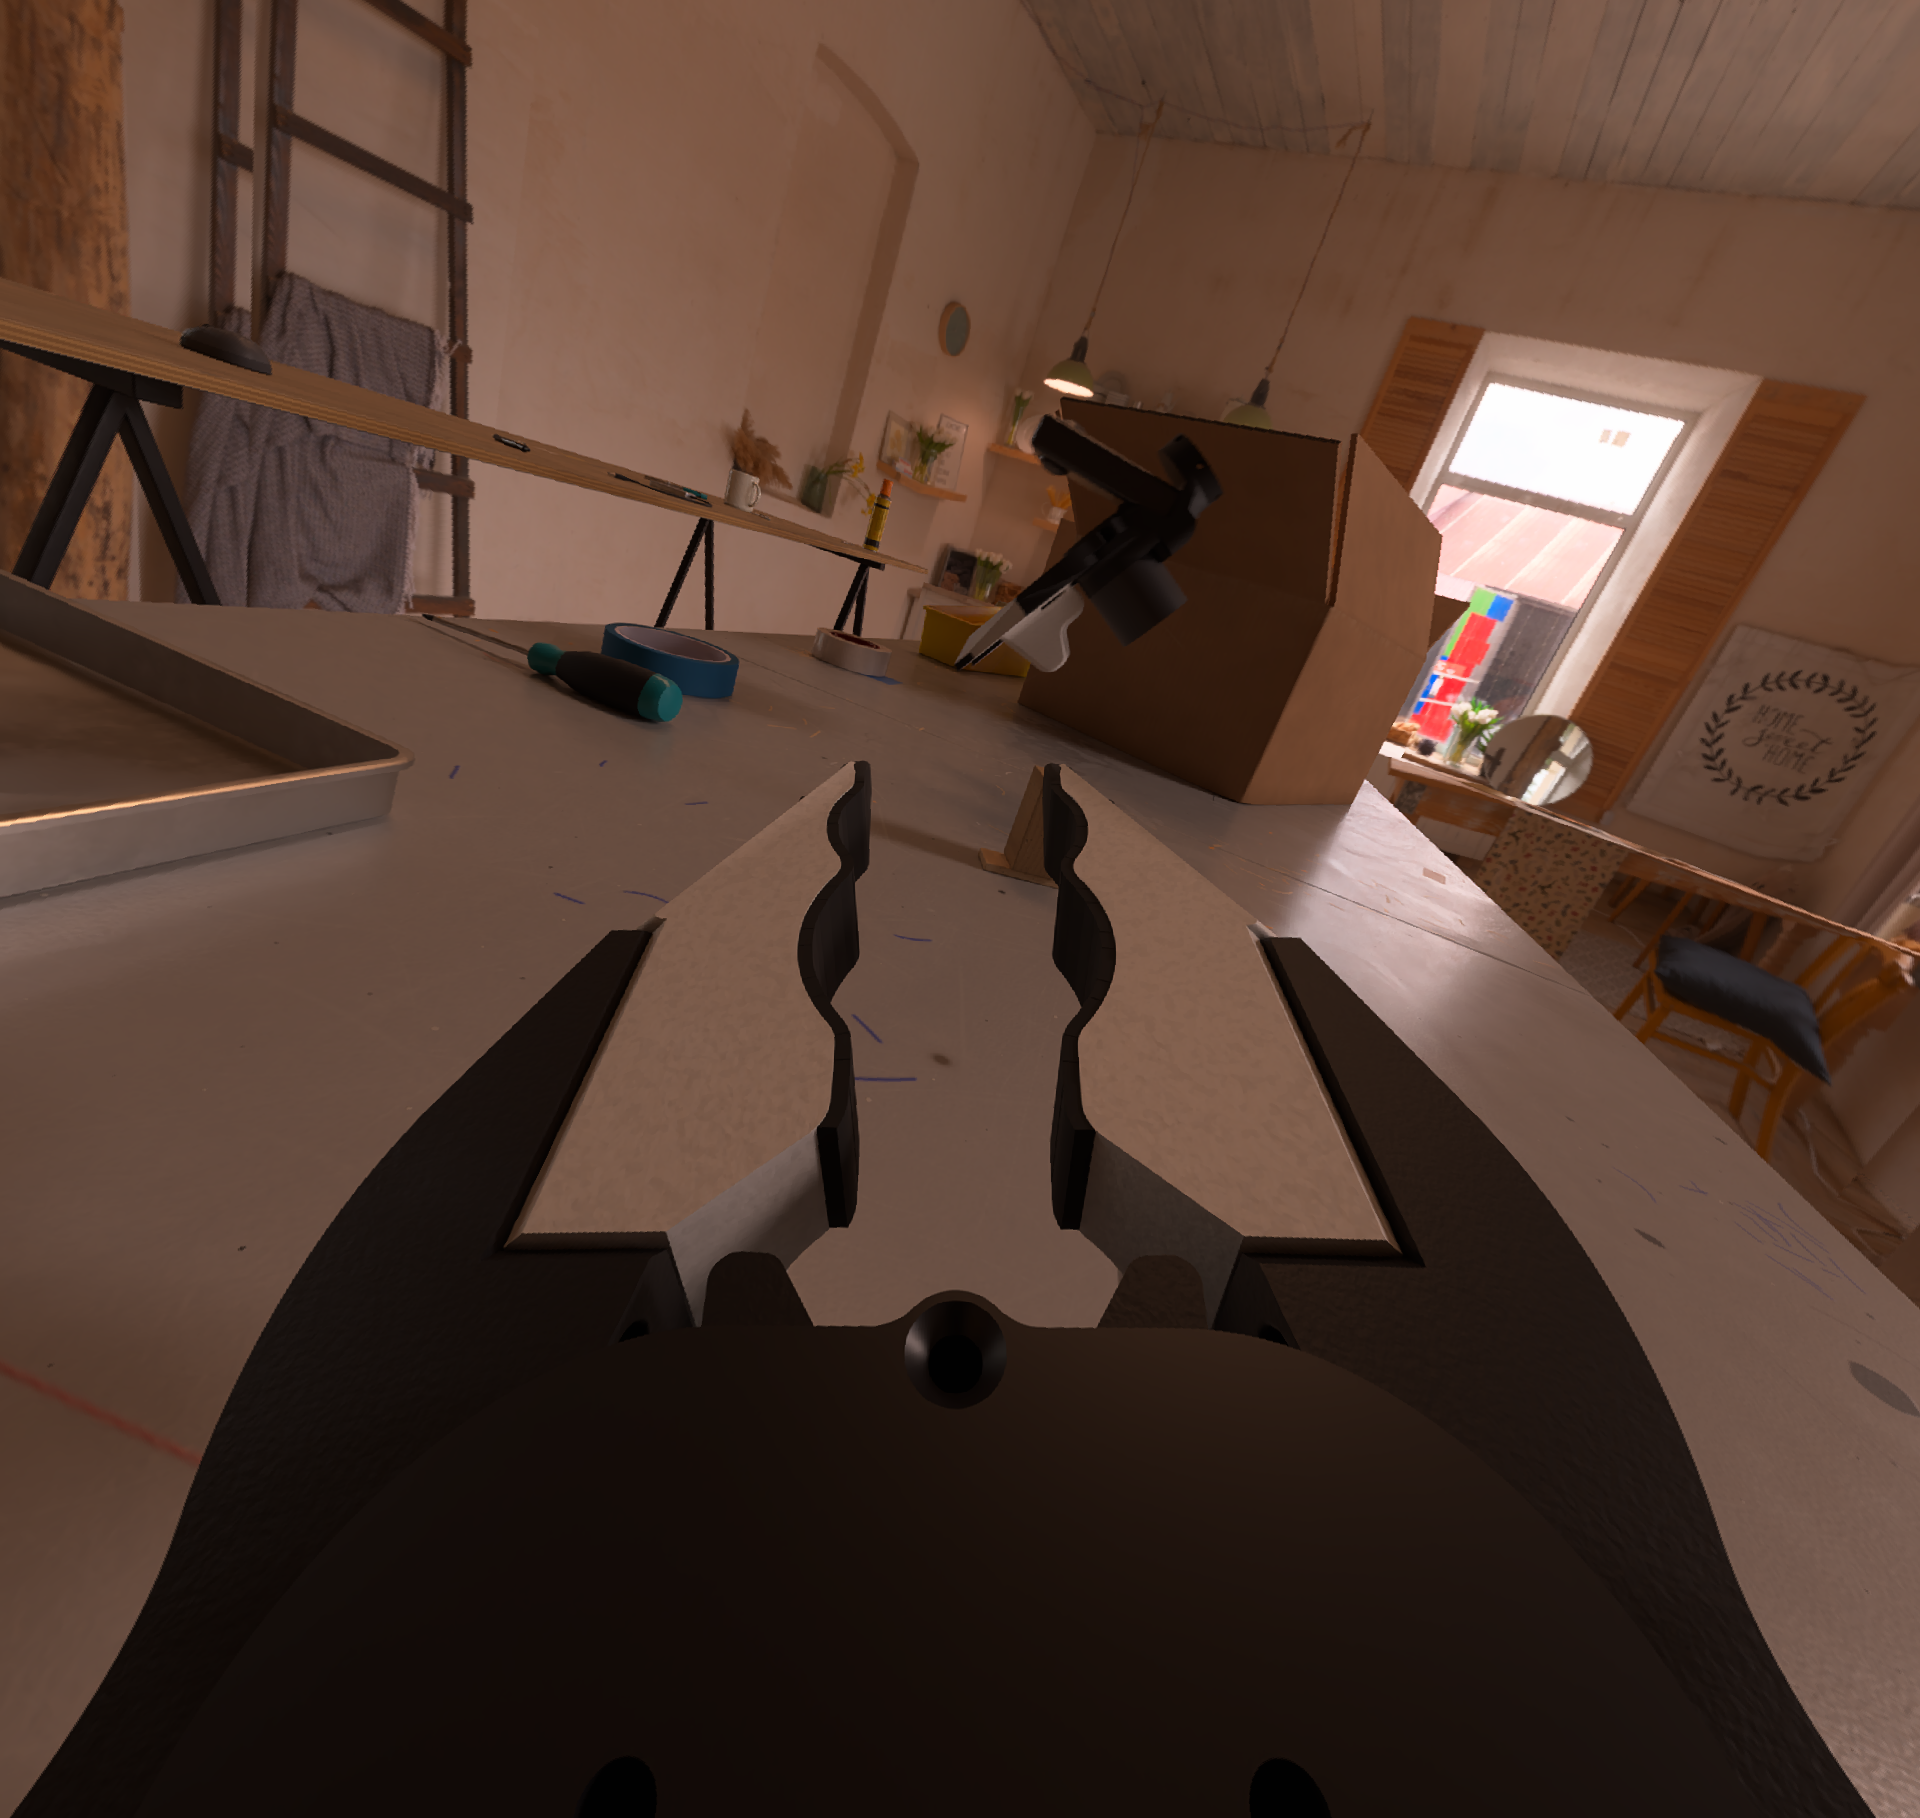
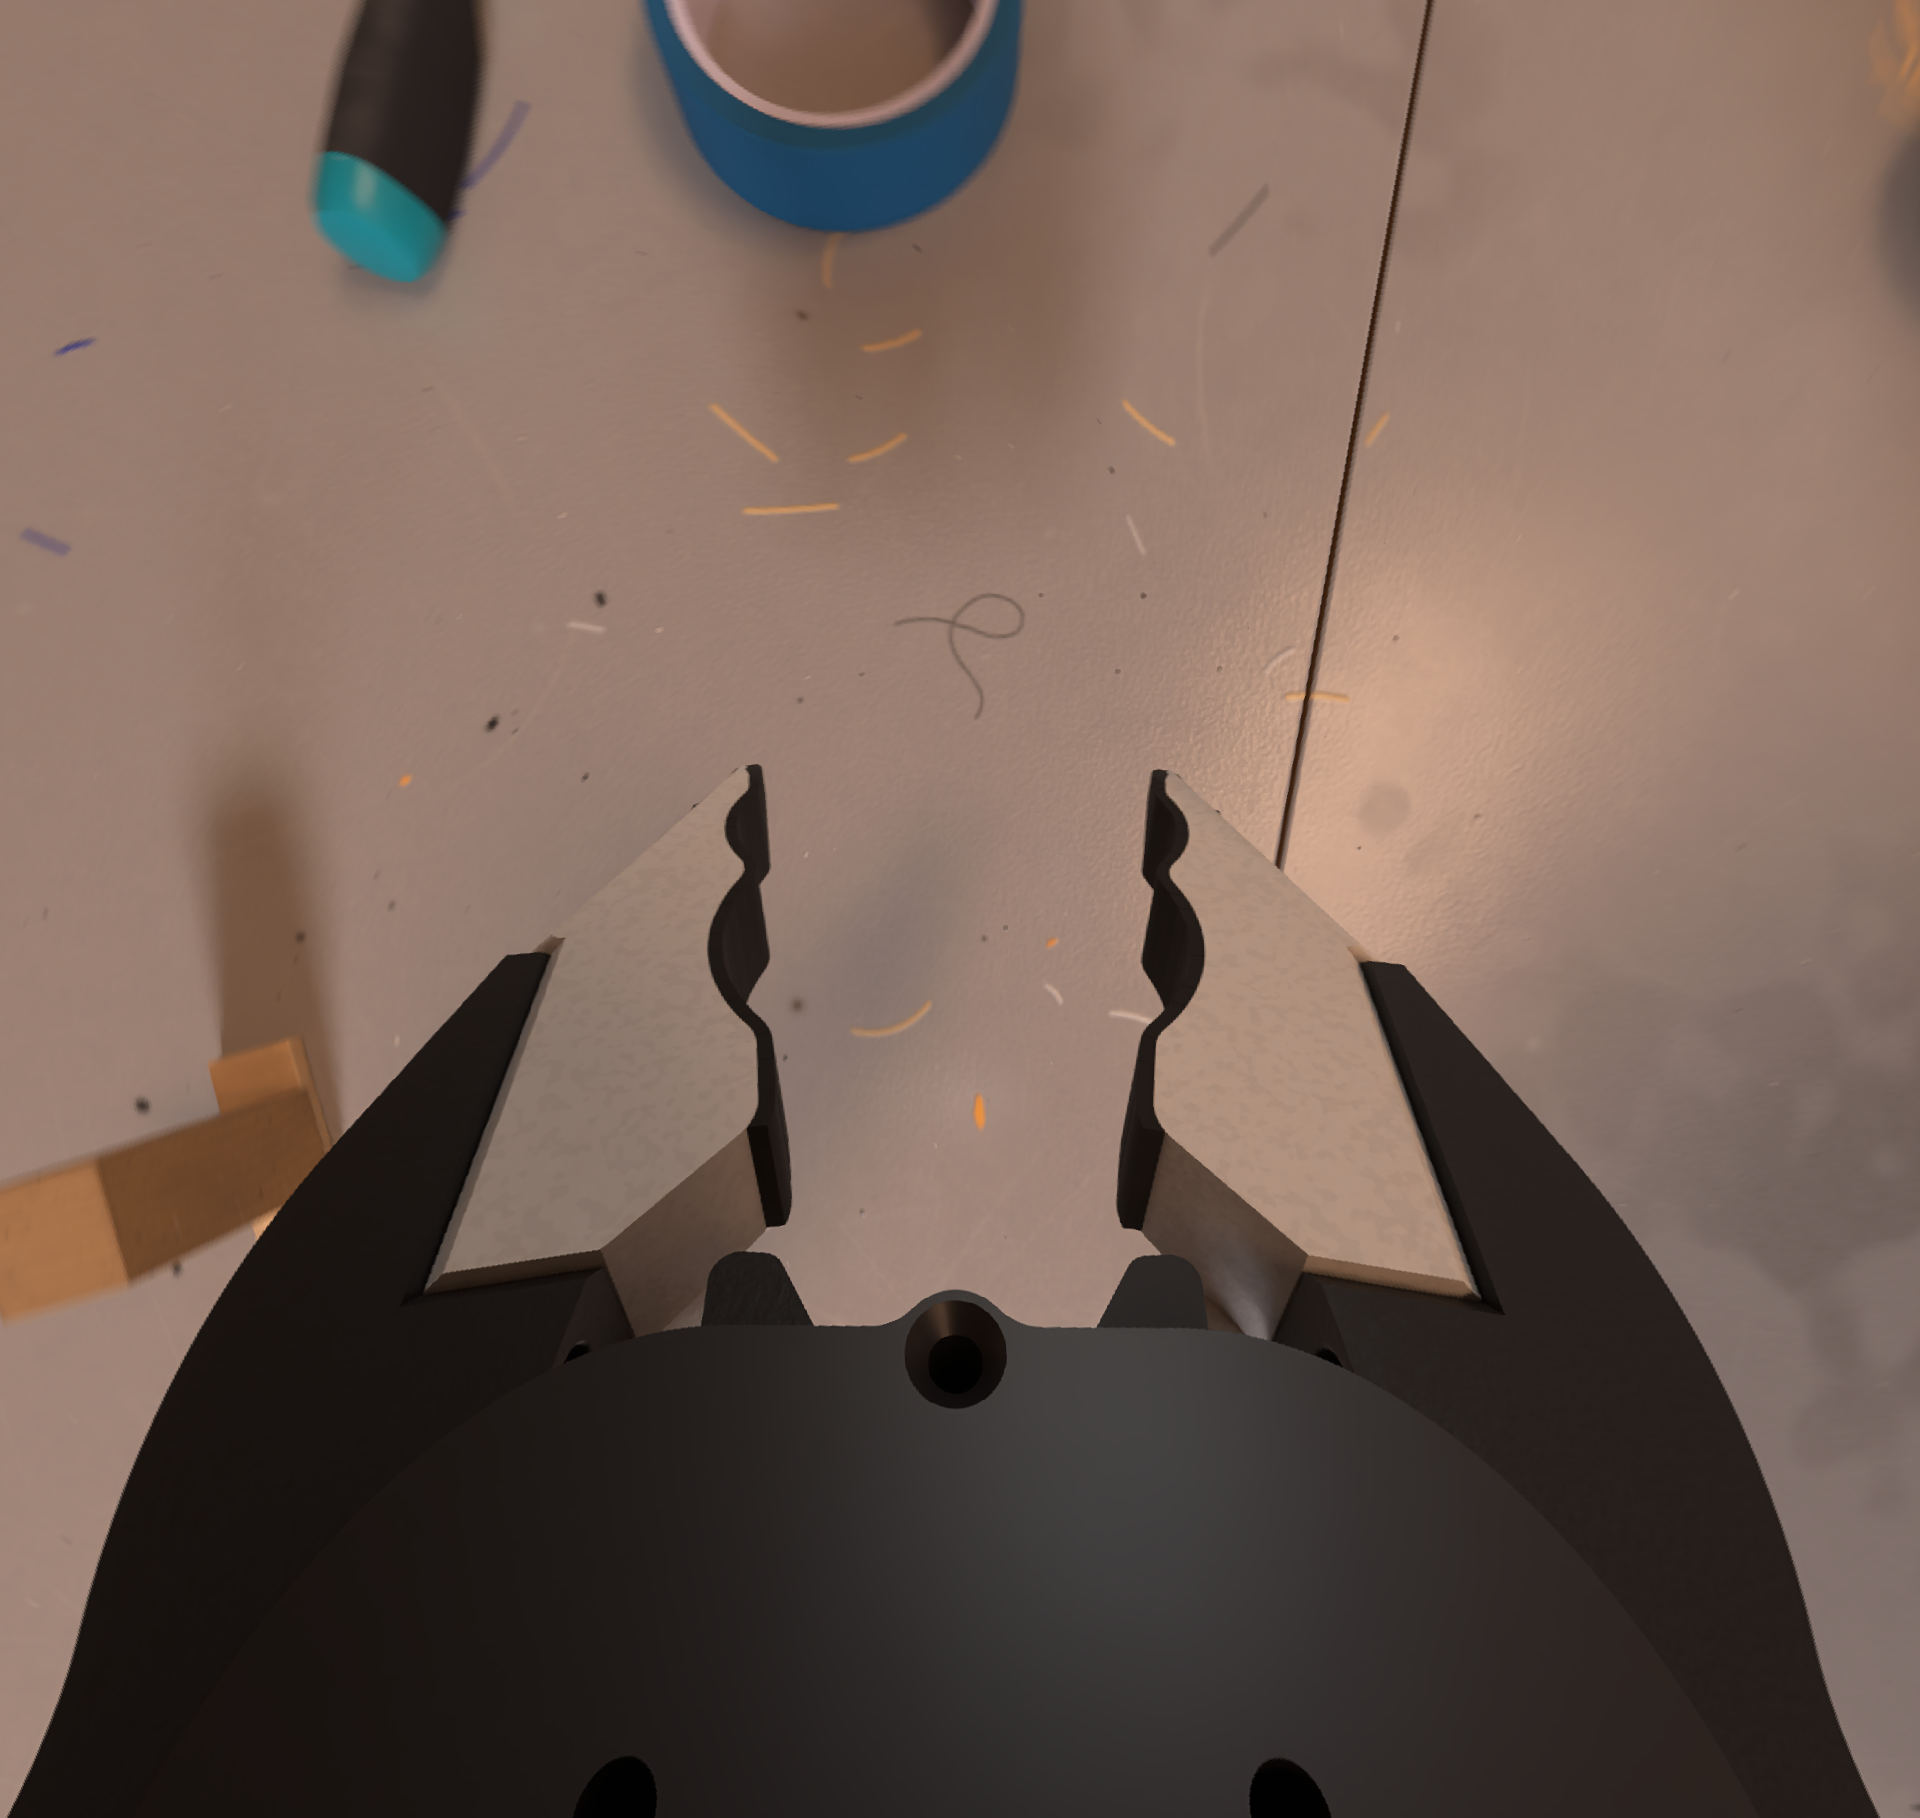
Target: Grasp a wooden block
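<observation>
Grey worktop carries the wooden block just left of the right gripper, whose spread, empty jaws point past it, so closing now would likely pinch nothing or knock it.

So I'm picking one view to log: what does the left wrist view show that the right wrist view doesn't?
Only the left wrist view shows the metal tray, cardboard box, grey tape roll, the room, and the right gripper hovering, open. Only the right wrist view shows the table seam from above. Both show the wooden block, blue tape and screwdriver. The left gripper is open.
</observation>
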{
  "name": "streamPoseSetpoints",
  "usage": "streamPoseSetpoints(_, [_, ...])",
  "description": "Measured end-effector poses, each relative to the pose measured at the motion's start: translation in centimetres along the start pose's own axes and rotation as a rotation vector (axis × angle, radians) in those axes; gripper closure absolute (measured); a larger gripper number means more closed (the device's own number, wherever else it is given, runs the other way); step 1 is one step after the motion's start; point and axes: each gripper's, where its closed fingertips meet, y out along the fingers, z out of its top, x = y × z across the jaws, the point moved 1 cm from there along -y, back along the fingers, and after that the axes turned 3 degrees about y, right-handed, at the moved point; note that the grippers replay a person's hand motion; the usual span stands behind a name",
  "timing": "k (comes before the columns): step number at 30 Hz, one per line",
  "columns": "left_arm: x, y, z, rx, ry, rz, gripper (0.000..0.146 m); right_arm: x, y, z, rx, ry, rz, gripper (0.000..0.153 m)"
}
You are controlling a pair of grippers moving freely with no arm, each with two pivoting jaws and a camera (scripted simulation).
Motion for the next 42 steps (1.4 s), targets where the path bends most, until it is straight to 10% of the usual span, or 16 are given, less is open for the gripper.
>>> streamPoseSetpoints(3, [0.0, 0.0, 0.0, 0.001, 0.002, 0.000, 0.113, -1.2, -3.0, -0.5, 0.091, -0.134, 0.043, 0.076])
streamPoseSetpoints(6, [0.0, 0.0, 0.0, 0.000, 0.004, -0.001, 0.113, -2.2, -5.0, -2.1, 0.133, -0.254, 0.118, 0.110])
streamPoseSetpoints(17, [0.0, 0.1, -0.1, -0.010, 0.006, 0.001, 0.113, -1.5, -3.2, -3.5, 0.114, -0.345, 0.089, 0.150])
streamPoseSetpoints(25, [0.0, 0.1, -0.1, -0.007, 0.005, -0.001, 0.113, 0.8, -0.7, -4.1, -0.039, -0.254, -0.060, 0.134])
streamPoseSetpoints(32, [0.1, 0.1, 0.0, -0.006, 0.013, 0.000, 0.113, -0.1, -6.1, -1.1, 0.259, -0.158, -0.186, 0.099])
streamPoseSetpoints(36, [0.2, 0.1, -0.1, -0.013, 0.025, 0.003, 0.113, -7.4, -9.7, -2.7, 0.398, -0.129, -0.024, 0.093])
streamPoseSetpoints(42, [0.5, 0.1, 0.1, -0.007, 0.074, 0.017, 0.113, -17.8, -7.6, -11.9, 0.041, -0.396, 0.101, 0.084])
